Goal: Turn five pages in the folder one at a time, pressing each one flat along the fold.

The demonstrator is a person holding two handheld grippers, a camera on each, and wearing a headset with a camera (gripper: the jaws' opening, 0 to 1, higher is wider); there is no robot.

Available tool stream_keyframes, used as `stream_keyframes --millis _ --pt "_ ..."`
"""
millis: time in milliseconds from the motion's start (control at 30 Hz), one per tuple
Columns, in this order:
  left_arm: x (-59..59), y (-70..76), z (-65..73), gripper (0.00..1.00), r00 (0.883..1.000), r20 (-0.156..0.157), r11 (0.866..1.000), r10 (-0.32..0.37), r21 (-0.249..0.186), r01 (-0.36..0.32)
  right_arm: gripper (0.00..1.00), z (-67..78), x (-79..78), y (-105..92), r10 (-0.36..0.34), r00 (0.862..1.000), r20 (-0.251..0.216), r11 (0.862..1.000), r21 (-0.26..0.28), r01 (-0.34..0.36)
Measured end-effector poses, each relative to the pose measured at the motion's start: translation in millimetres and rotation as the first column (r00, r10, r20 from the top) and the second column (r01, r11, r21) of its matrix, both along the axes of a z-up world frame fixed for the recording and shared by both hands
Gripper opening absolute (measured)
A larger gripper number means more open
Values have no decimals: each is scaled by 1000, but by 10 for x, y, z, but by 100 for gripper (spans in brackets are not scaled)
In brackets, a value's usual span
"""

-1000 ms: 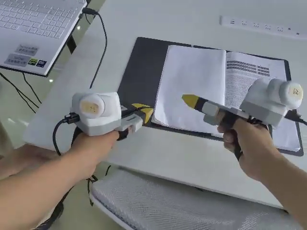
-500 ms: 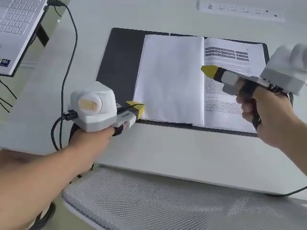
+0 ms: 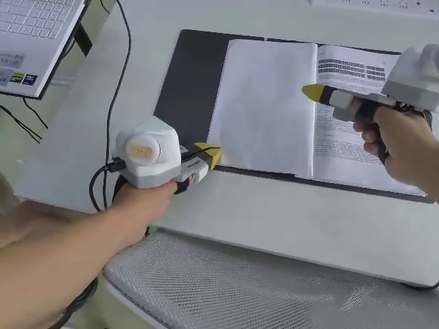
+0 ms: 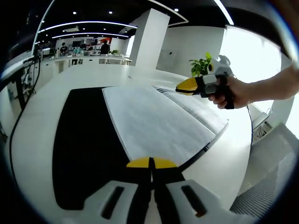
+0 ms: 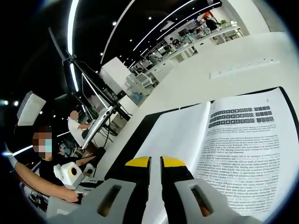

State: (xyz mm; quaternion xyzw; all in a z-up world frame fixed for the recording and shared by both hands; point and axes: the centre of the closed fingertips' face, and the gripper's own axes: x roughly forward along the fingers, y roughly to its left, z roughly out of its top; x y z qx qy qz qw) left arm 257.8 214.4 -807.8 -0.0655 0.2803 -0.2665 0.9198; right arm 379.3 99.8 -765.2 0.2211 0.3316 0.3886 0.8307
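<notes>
A black folder (image 3: 188, 75) lies open on the white table, with a blank page (image 3: 267, 103) on the left and a printed page (image 3: 339, 147) on the right. My left gripper (image 3: 209, 155) is shut and empty, its yellow tips at the blank page's near left corner. In the left gripper view the jaws (image 4: 151, 162) meet over the black cover (image 4: 79, 140). My right gripper (image 3: 312, 92) is shut and hovers just above the fold. In its own view the tips (image 5: 155, 162) point at the blank page (image 5: 173, 135) beside the printed page (image 5: 243, 140).
An open laptop (image 3: 34, 34) sits at the far left, and a black cable (image 3: 120, 75) runs down past the folder. A white power strip (image 5: 238, 67) lies beyond the folder. A grey mesh chair seat (image 3: 240, 288) is below the table's near edge.
The right gripper has moved from over the lower middle of the blank page to over the fold, farther up. The left gripper stays at the page's near left corner. The head camera has shifted.
</notes>
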Motion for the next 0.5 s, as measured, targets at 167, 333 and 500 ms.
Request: stream_keyframes --millis 167,333,500 --pt "10 3 -10 0 1000 -4 1000 -1 6 1 9 -173 276 -65 -27 1000 -13 1000 4 27" --pt "7 2 -4 0 1000 0 1000 5 -2 -5 0 -286 457 -122 -33 999 22 999 -31 34" --pt "15 4 -8 0 1000 -1 1000 12 -9 -12 0 -426 508 -89 -7 1000 16 998 -62 8"
